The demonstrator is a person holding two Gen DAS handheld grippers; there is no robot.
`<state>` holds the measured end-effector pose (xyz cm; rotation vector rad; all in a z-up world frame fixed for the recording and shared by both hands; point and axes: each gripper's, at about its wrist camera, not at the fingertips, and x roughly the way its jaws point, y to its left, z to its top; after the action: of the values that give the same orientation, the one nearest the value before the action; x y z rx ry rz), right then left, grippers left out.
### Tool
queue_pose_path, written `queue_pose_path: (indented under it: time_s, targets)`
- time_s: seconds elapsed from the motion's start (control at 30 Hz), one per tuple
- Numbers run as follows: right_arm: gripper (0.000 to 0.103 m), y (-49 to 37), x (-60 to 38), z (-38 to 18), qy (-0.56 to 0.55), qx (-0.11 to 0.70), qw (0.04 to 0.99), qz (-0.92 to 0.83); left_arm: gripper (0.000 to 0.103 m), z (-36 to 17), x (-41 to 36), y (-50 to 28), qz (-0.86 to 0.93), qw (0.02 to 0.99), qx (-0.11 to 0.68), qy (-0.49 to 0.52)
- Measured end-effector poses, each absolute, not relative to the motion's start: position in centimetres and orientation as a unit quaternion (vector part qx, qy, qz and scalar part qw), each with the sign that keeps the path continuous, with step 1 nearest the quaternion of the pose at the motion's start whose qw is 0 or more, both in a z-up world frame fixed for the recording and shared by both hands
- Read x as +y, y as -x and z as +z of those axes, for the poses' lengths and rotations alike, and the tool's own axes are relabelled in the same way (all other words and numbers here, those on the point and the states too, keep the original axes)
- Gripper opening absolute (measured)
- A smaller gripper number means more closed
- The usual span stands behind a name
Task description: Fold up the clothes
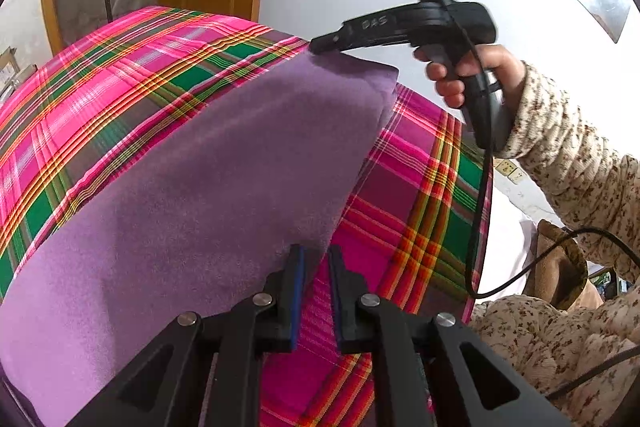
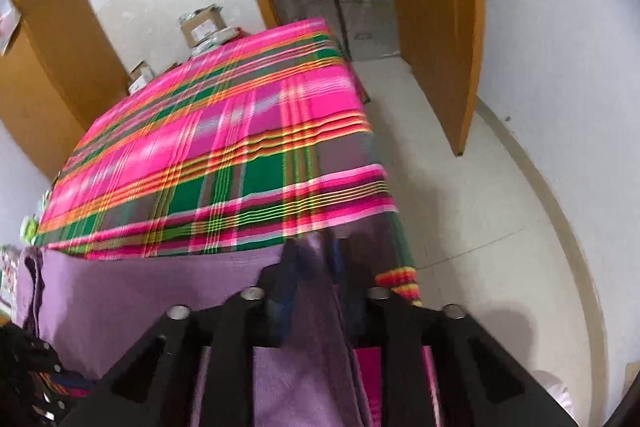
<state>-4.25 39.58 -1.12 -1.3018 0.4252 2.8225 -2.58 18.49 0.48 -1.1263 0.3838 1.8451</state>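
- Folding the purple cloth (image 1: 208,167) is the step you are in: it lies flat across the near part of the bench (image 1: 100,75), on the plaid cover, with one long edge running from your left gripper (image 1: 316,255) up to the far corner.
- Your right gripper (image 1: 320,45) has its tip at that far corner, touching the cloth or just above it. Its own view is blurred: cloth runs between the jaws, which stand a little apart, but you cannot tell whether the pads press on it.
- Your left jaws stand narrow, with a slim gap showing the plaid cover. The near corner of the cloth lies right at the left finger, and nothing looks pinched there.
- By my reading, a fold has been laid down or a new one is being set up along this edge; which of the two the views do not settle.
- Next, you likely need both corners of this edge firmly pinched, then lifted together and carried across evenly, so the edge stays straight and the plaid cover is not dragged along.
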Motion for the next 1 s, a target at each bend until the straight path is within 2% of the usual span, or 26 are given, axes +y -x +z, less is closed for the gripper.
queue_pose_path:
  time_s: [0.1, 0.2, 0.33, 0.6, 0.67, 0.73, 0.8, 0.83, 1.0]
  targets:
    - [0.032, 2.1, 40.6, 0.0, 0.394, 0.162, 0.009, 0.905, 0.012, 0.7, 18.2, 2.3, 0.753, 0.451, 0.157, 0.453]
    - [0.052, -0.5, 41.7, 0.0, 0.382, 0.208, 0.016, 0.9, 0.012, 1.1, 17.6, 2.2, 0.76, 0.444, 0.151, 0.45]
    - [0.054, -3.4, 42.3, -1.2, 0.384, 0.246, 0.032, 0.89, 0.012, 1.8, 16.8, 2.0, 0.772, 0.433, 0.141, 0.444]
    - [0.053, -4.2, 41.0, -2.4, 0.389, 0.268, 0.025, 0.881, 0.012, 2.0, 15.4, 2.3, 0.787, 0.405, 0.12, 0.449]
    - [0.05, -4.1, 40.5, -2.6, 0.391, 0.265, 0.034, 0.881, 0.012, 1.8, 15.1, 2.3, 0.788, 0.4, 0.119, 0.452]
    - [0.035, -4.0, 40.1, -2.8, 0.396, 0.26, 0.038, 0.88, 0.012, 1.8, 14.8, 2.2, 0.789, 0.4, 0.116, 0.451]
    - [0.027, -3.8, 39.8, -2.8, 0.401, 0.253, 0.042, 0.879, 0.012, 1.9, 14.5, 2.2, 0.791, 0.4, 0.112, 0.45]
    - [0.019, -3.8, 39.6, -2.8, 0.403, 0.251, 0.044, 0.879, 0.012, 1.9, 14.3, 2.2, 0.792, 0.398, 0.11, 0.45]
    - [0.012, -3.4, 38.4, -2.1, 0.395, 0.221, 0.043, 0.891, 0.012, 1.9, 13.3, 2.6, 0.795, 0.391, 0.092, 0.454]
